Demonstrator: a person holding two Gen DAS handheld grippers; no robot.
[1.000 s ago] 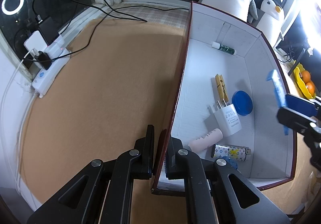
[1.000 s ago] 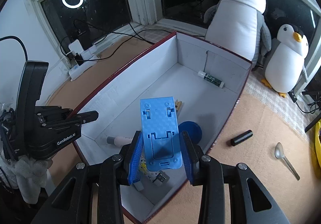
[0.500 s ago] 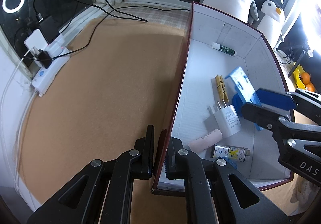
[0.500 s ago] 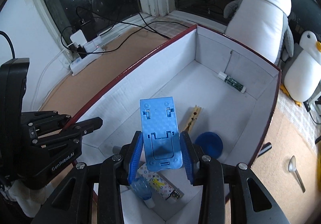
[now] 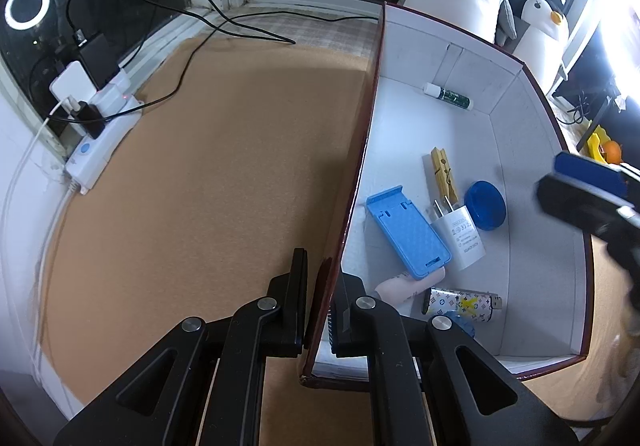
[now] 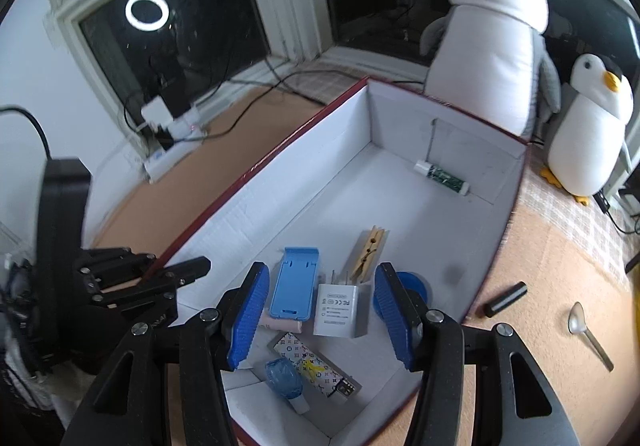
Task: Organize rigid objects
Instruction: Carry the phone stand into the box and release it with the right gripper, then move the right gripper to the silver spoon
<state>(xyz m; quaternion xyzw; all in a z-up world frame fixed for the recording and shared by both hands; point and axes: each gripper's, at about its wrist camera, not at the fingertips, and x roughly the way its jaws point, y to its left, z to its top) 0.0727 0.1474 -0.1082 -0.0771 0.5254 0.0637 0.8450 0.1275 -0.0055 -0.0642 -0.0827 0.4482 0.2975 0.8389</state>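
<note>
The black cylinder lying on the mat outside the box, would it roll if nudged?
Probably: the black cylinder lies on its side on the flat mat, touching nothing. Its round, smooth look suggests it could slip from a grip.

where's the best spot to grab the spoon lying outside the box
Probably the spoon at mid-handle, coming straight down from above with the right gripper, which is open and empty. It lies flat on the brown mat right of the box; the thin, straight handle suits jaws closing across it, unlike the rounded bowl.

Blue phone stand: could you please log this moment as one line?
blue phone stand: in box | right gripper: jaws just opened, empty | left gripper: clamping box wall
</note>
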